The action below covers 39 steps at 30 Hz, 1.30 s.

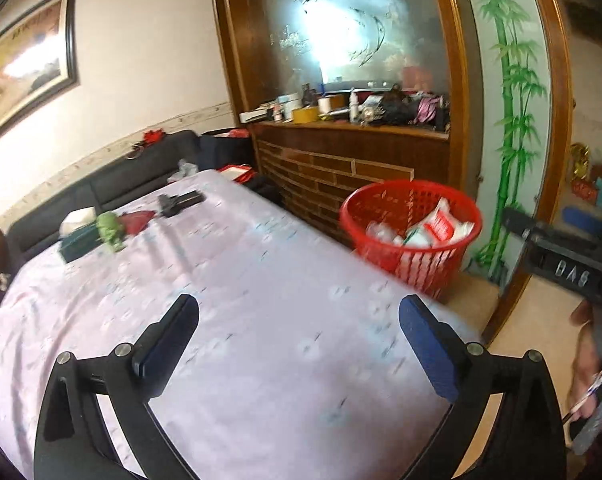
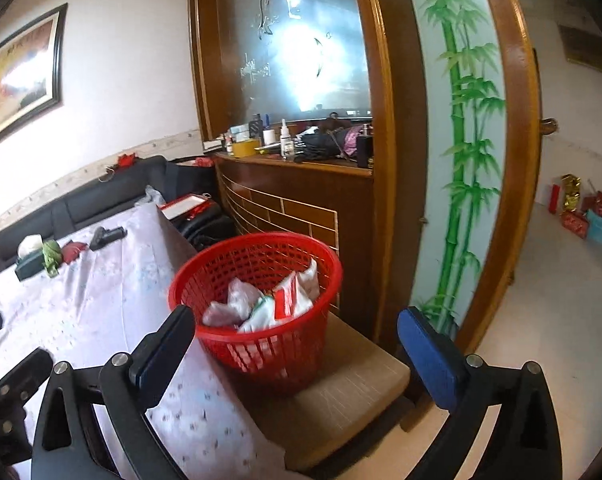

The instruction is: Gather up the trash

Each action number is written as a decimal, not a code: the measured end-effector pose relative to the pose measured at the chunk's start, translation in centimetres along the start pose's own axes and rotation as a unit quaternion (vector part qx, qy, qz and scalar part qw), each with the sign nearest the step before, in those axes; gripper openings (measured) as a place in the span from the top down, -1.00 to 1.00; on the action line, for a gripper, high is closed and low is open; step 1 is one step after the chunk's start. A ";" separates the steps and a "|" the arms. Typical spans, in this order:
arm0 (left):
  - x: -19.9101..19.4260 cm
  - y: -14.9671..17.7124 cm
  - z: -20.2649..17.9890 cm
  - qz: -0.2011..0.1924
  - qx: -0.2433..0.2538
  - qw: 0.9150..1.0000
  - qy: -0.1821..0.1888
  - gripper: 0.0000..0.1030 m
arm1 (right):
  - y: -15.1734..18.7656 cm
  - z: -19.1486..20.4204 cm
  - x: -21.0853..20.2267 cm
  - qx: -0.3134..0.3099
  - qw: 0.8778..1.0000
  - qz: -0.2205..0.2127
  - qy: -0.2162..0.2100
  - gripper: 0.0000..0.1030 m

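Note:
A red plastic mesh basket (image 2: 257,280) stands on a cushioned stool beside the table, with white and red wrappers (image 2: 285,300) and crumpled plastic inside; the left wrist view shows the basket (image 1: 411,232) past the table's right edge. My right gripper (image 2: 297,320) hovers just in front of the basket, open, nothing between its fingers. My left gripper (image 1: 299,312) is open over the pale floral tablecloth (image 1: 261,300), holding nothing. At the right edge of the left wrist view, the right gripper's body (image 1: 569,268) and a hand appear.
At the table's far end lie a green toy (image 1: 111,230), a tissue box (image 1: 77,236), a red item and a black device (image 1: 179,202). A dark sofa runs behind, a cluttered wooden cabinet (image 2: 301,184) stands beyond the basket, and a bamboo-painted door (image 2: 457,140) opens onto pale floor.

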<state>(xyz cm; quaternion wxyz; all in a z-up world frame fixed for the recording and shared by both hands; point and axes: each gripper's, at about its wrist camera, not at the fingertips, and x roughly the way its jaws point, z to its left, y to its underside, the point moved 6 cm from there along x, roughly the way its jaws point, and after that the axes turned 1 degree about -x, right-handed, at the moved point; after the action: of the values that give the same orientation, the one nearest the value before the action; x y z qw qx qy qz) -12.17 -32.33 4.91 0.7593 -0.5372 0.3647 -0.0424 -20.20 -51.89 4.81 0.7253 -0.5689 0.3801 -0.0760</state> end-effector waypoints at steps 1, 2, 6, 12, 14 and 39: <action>-0.3 0.6 0.3 -0.001 0.003 1.000 -0.014 -0.94 | 0.5 0.1 -0.5 -0.001 1.000 -0.003 0.010 -0.99; -0.7 1.2 0.6 -0.001 0.005 1.000 -0.029 -0.94 | 0.9 0.4 -1.0 -0.002 1.000 -0.003 0.011 -0.99; -2.0 3.5 1.9 0.006 0.000 0.999 -0.054 -0.97 | 2.5 1.7 -2.0 0.002 1.000 0.002 0.021 -0.99; -3.8 5.6 4.5 0.008 -0.026 0.997 -0.068 -0.97 | 4.1 3.6 -2.9 0.000 1.000 0.009 0.024 -0.99; -4.0 5.9 5.4 0.009 -0.033 0.995 -0.089 -0.97 | 4.3 4.5 -3.2 -0.009 1.000 0.008 0.025 -0.99; -3.4 6.6 6.1 0.026 -0.049 0.995 -0.081 -0.97 | 4.9 6.2 -3.0 -0.038 0.999 0.015 0.016 -0.99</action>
<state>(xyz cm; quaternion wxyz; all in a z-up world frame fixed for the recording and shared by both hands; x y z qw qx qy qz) -13.13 -23.20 2.00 0.7601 -0.5656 0.3177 0.0385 -19.88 -43.83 2.27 0.6982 -0.5889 0.4026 -0.0592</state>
